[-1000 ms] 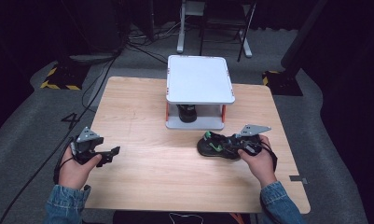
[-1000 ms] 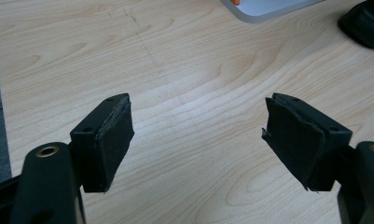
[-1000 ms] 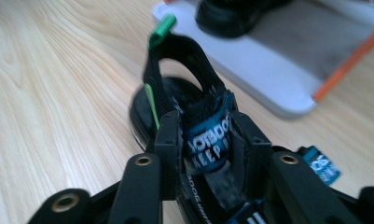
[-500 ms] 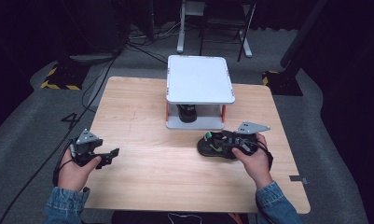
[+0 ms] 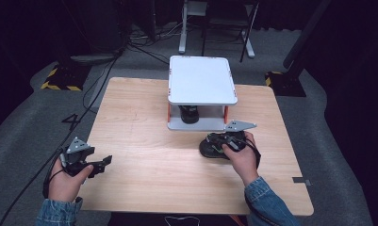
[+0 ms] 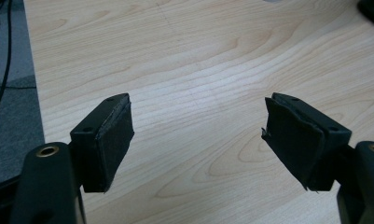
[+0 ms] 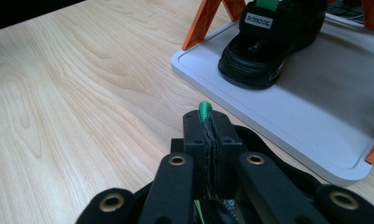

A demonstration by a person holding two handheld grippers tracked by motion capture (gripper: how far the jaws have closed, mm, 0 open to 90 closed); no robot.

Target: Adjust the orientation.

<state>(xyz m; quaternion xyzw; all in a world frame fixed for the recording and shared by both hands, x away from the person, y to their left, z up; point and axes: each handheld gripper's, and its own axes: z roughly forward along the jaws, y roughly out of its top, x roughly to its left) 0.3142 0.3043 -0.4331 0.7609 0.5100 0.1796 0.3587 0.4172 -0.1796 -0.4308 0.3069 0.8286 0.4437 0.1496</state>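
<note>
Here, right hand-held gripper (image 7: 208,122) pinched on shoe's green tab (image 7: 204,110) beside shelf rim (image 7: 287,140); left hand-held gripper (image 6: 198,140) agape, empty.

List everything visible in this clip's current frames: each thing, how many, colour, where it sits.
Table: one, light wood, centre of the high view.
Shelf rack: one, white boards on orange legs, far middle of the table.
Shoe on rack: one, black with a green tab, on the lower board.
Shoe on table: one, black with green, just in front of the rack, gripped by its green pull loop.
Floor: grey carpet, with black cables and yellow-black tape at the left.
Left tool: one, black, jaws open over bare wood near the table's left edge.
Right tool: one, black, shut on the loop.
Hands: two, denim sleeves, at the near edge.
</note>
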